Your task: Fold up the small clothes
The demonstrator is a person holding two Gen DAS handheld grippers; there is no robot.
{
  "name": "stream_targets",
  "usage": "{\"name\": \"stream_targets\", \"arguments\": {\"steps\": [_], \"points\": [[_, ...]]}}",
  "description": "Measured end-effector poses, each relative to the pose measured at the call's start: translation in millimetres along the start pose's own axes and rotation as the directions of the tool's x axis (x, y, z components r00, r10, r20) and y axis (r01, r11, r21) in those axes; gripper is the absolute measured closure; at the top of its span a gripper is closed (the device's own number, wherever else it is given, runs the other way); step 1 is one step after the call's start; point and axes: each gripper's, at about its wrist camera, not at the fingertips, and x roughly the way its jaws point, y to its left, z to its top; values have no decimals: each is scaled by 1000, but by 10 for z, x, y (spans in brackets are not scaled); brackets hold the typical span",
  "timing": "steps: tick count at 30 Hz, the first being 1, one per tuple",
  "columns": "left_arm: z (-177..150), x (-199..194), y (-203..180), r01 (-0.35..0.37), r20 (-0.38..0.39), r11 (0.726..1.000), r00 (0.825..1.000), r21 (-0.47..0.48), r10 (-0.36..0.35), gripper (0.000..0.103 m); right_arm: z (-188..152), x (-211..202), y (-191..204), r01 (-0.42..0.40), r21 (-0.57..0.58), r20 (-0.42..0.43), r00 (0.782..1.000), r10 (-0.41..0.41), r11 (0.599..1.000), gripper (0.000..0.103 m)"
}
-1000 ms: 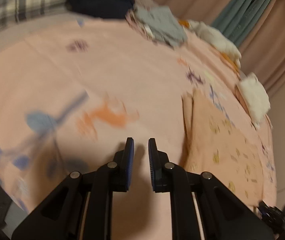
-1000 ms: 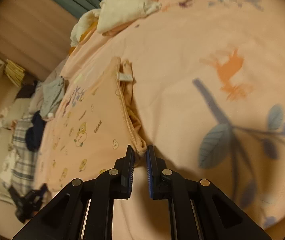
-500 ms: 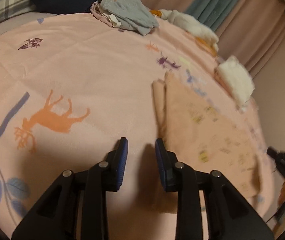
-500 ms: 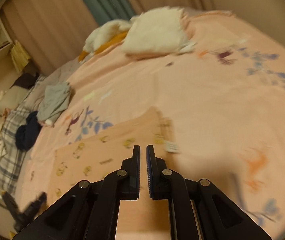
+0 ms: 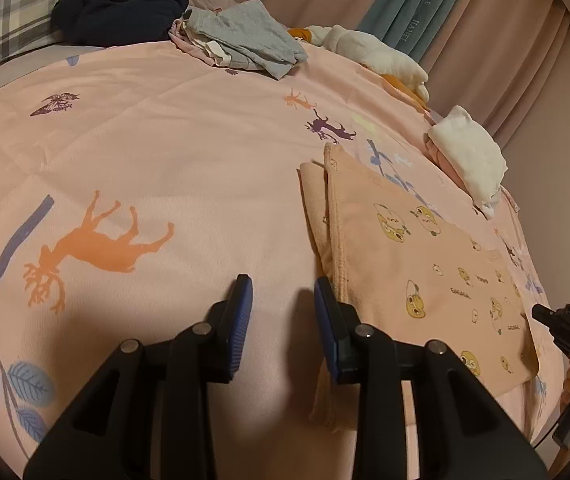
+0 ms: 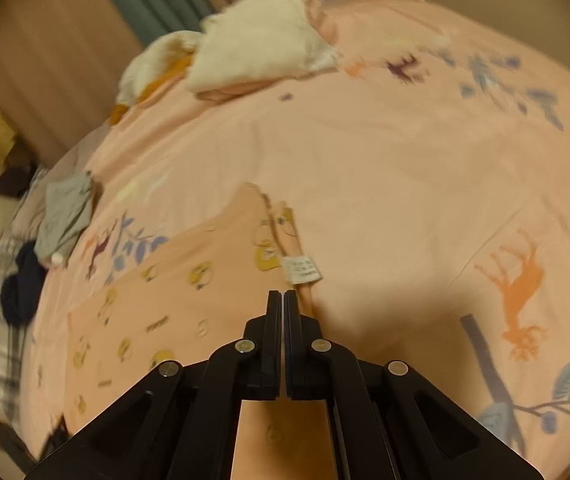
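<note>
Peach garment (image 5: 425,272) with yellow cartoon prints lies flat on the bed, on a pink bedspread (image 5: 173,152) printed with deer, leaves and a butterfly. Bedspread is the largest surface and carries everything; no containers in either view. At its far edge: a dark navy garment (image 5: 117,10) beside a grey one (image 5: 245,36), then white and orange cloth (image 5: 373,50), and a folded white piece (image 5: 469,156) near the bed's right side. Peach garment shows a doubled left edge in the left wrist view and a small white label (image 6: 303,269) at its edge in the right wrist view. Left tool (image 5: 283,300): jaws partly apart, have just been opening, nothing between them, right finger just beside the garment's edge. Right tool (image 6: 283,296): jaws just closed, pressed together; no cloth visible between them, just below the label.
</note>
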Motion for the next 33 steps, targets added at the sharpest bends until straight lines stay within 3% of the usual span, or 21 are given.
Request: {"name": "stream_targets", "arguments": {"steps": [3,6,9,14,16,18,21,22,27,29,31,33], "points": [[-7,-10,20,16,-2,1000,1000,-12,-16,68,-136,13,-18,-21,-13,-29,999,21,1000,103],[-12,-31,41,36,-6,999,999,-32,-37,66,-260,260,-193,39,27,-98,995,-36,999,103],[-18,-71,48,48,-18,998,999,-38,-49,63,-323,129,-317,-36,99,-71,997,43,994,103],[-103,-263,34,92,-27,995,995,-46,-93,39,-453,-208,-217,-34,66,-44,998,37,997,102],[-134,-328,19,132,-40,990,990,-58,-134,37,-499,-304,-175,-35,59,-33,999,37,998,101],[-153,-367,-2,185,-53,980,981,-68,-188,37,-536,-341,-129,-39,68,-27,999,41,997,91],[-193,-408,-51,313,-68,943,945,-109,-321,37,-566,-337,-68,-70,78,-16,997,72,994,71],[-226,-405,-87,352,-73,927,929,-132,-363,35,-564,-319,-31,-79,78,-15,997,81,994,70],[-348,-322,-313,380,-118,919,913,-104,-391,36,-639,-354,95,-103,43,-24,994,104,994,70],[-365,-268,-357,398,-153,907,896,-139,-417,36,-663,-362,140,-106,35,-27,994,107,994,70],[-360,-269,-391,456,-160,874,862,-165,-480,36,-696,-366,173,-112,28,-36,993,113,993,70],[-369,-231,-436,517,-180,830,814,-209,-552,35,-726,-350,190,-115,27,-48,992,117,993,70]]}}
